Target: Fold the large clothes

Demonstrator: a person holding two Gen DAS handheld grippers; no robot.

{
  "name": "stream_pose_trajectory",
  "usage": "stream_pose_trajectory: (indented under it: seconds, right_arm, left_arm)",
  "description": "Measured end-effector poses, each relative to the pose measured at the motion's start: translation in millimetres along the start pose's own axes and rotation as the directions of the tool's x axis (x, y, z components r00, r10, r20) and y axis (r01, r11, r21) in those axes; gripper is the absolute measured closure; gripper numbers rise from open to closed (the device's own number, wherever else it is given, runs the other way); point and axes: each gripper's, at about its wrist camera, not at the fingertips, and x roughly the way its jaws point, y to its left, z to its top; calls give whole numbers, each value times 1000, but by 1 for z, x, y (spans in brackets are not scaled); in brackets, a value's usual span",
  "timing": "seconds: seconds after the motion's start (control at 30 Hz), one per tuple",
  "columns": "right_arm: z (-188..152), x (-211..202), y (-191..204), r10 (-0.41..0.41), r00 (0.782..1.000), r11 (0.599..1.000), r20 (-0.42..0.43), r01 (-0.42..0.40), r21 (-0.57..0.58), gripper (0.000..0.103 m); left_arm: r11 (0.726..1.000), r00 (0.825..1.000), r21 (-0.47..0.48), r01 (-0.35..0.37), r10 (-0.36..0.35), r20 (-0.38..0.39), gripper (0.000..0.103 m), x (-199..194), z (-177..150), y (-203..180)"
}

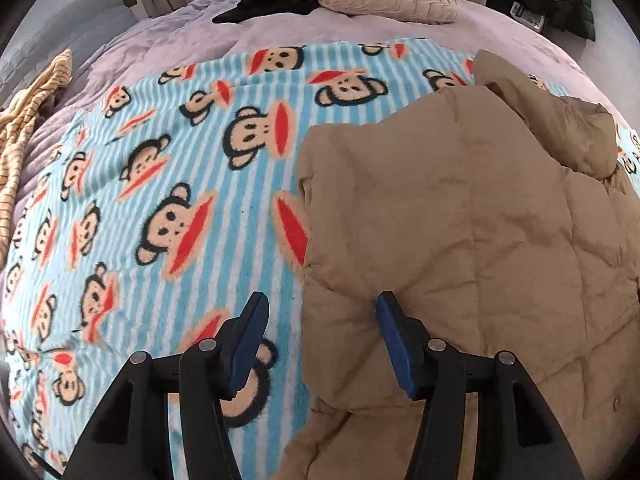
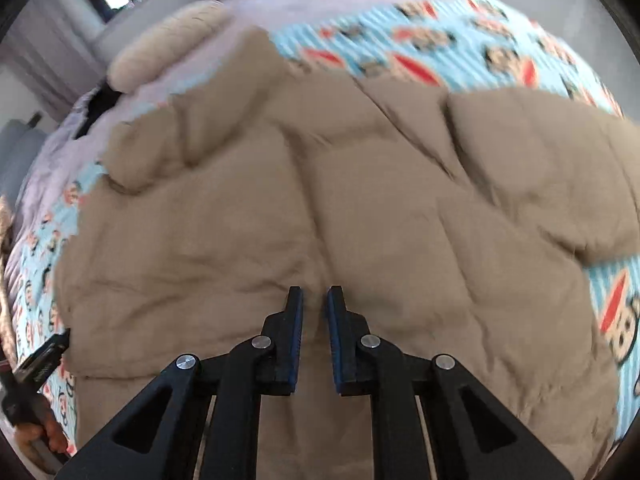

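We held the left hand-held gripper (image 1: 320,308) wide over the tan jacket (image 1: 460,240) edge, lower centre; the right hand-held gripper (image 2: 315,300) stood narrow, gripping nothing.

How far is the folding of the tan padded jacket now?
Done: the tan padded jacket lies as a bulky bundle on the monkey-print blanket.
In hand: nothing. The left gripper is open at the jacket's edge; the right gripper has a narrow gap, pinching nothing.
Left: the bundle still looks lumpy.
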Motion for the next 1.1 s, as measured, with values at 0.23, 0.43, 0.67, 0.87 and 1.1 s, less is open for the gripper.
stream_pose_trajectory:
  seconds: [0.23, 0.43, 0.67, 0.87, 1.1]
  right_arm:
    - [-4, -30, -44, 75, 997, 993, 4, -75, 96, 88]
    - [-19, -50, -82, 131, 991, 972, -8, -127, 197, 52]
    - [-29, -68, -131, 197, 980, 941, -4, -188, 281, 31]
    - [-25, -87, -182, 217, 975, 911, 41, -218, 350, 20]
    - [-7, -100, -244, 189, 979, 892, 78, -204, 404, 13]
  left_arm:
    - [998, 999, 61, 36, -36, 10, 45, -40, 0, -37]
    - [981, 990, 135, 140, -141, -5, 45, -67, -9, -106]
    - [954, 975, 201, 221, -217, -42, 4, -83, -19, -182]
    - [947, 974, 233, 223, -227, -10, 0, -101, -21, -229]
    - [947, 980, 253, 197, -195, -33, 0, -108, -23, -275]
